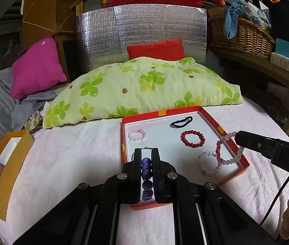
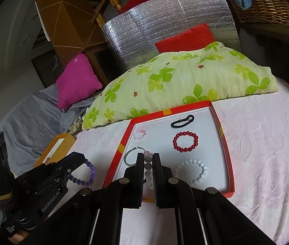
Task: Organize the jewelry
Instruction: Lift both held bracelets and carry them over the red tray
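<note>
A red tray (image 1: 234, 149) with a white floor lies on the pink bedspread and also shows in the right wrist view (image 2: 229, 155). My left gripper (image 1: 146, 151) is shut on a purple bead bracelet (image 1: 146, 167), which also shows in the right wrist view (image 2: 83, 180), hanging left of the tray. My right gripper (image 2: 146, 155) is shut on a pink and clear bead bracelet (image 1: 226, 149), held above the tray's right side. On the tray floor lie a red bead bracelet (image 1: 192, 138), a white bead bracelet (image 1: 207, 163), a small pink bracelet (image 1: 137, 135), a black band (image 1: 181, 121) and a silver bangle (image 2: 130, 157).
A green clover pillow (image 1: 144, 87) lies right behind the tray. An orange box (image 1: 7, 173) stands at the left on the bedspread. A magenta cushion (image 1: 36, 67) and grey cloth are at the far left. A wicker basket (image 1: 242, 34) sits at the back right.
</note>
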